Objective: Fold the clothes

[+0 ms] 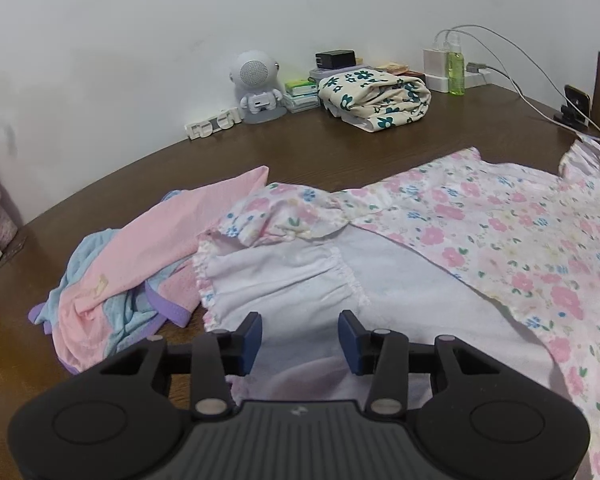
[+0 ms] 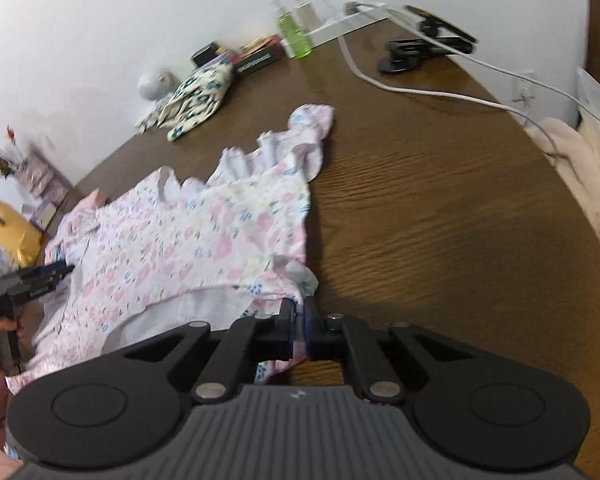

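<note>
Looking along the left hand-held gripper (image 1: 300, 334), its two blue pads stand apart and nothing is pressed between them; it is released. Under the gap lies the white inner side of the floral dress (image 1: 520, 240), which is spread over the brown tabletop (image 1: 380, 144). Just left of the dress, a heap of pink and light blue clothes (image 1: 120, 280) lies crumpled. Near the wall rest a folded cream garment with dark flowers (image 1: 374, 98), a small white robot-shaped speaker (image 1: 256, 80) and a green bottle (image 1: 456, 68).

From the right wrist, the right hand-held gripper (image 2: 299, 320) is clenched on the edge of the floral dress (image 2: 204, 232), with a strip of cloth pinched between the pads. The dress spreads from there toward the left, flat on the tabletop (image 2: 440, 200). At the left edge, the other hand-held gripper (image 2: 66, 269) points at the dress.
</note>
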